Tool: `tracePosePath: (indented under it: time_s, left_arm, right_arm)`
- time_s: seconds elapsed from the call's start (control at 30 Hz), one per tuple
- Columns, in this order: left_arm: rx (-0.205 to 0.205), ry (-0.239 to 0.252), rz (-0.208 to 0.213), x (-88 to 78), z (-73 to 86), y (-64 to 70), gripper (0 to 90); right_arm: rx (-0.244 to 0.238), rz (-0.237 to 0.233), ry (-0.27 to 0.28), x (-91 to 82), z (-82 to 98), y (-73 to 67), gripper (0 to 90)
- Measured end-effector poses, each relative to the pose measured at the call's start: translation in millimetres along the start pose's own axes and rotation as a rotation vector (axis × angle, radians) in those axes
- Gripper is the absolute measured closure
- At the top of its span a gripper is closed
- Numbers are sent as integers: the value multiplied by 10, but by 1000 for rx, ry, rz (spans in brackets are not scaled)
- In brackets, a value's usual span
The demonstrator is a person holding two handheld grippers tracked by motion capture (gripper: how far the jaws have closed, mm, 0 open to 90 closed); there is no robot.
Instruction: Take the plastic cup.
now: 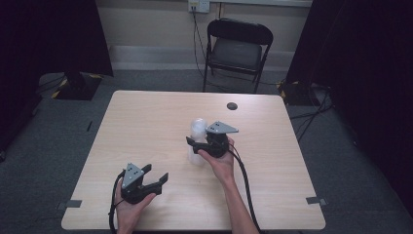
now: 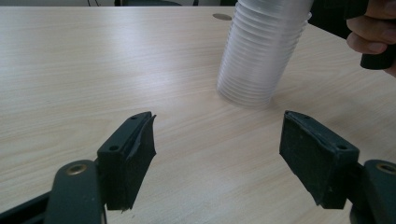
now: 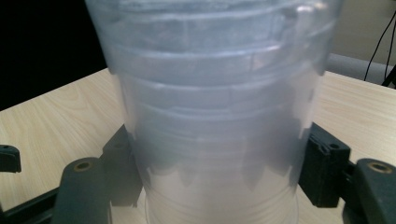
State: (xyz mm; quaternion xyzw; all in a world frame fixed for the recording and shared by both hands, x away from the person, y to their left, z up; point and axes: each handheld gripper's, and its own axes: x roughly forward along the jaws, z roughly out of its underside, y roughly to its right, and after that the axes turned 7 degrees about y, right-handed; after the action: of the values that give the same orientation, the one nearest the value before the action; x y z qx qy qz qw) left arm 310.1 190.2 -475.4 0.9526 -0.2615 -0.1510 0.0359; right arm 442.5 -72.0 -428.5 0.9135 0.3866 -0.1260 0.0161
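A stack of clear plastic cups (image 1: 197,139) stands upright near the middle of the wooden table (image 1: 146,117). My right gripper (image 1: 193,146) reaches it from the right. In the right gripper view its black jaws press both sides of the stack (image 3: 215,116) low down, with the gripper (image 3: 217,172) shut on it. My left gripper (image 1: 156,173) rests near the front left of the table, open and empty. In the left gripper view the stack (image 2: 261,51) stands ahead and to the right of the wide-apart gripper (image 2: 217,140), with the other hand (image 2: 373,32) beside it.
A small dark round spot (image 1: 232,106) marks the table's far side. A black folding chair (image 1: 237,48) stands beyond the table by the wall. Dark curtains hang at both sides. Bare tabletop lies to the left and right of the stack.
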Motion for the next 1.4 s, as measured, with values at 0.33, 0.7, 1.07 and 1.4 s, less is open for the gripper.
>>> tracePosePath:
  time_s: [0.33,0.7,1.07,1.4]
  left_arm:
    - [-1,1,2,1,0,4,264]
    - [15,-4,16,30,-4,39,269]
    - [21,-11,38,72,-8,82,268]
    - [22,-6,55,97,-7,99,271]
  right_arm:
    - [36,-15,40,-30,-55,17,293]
    - [37,-16,65,-61,-151,20,305]
    - [34,-18,90,-94,-245,26,306]
    - [37,-24,110,-121,-343,33,307]
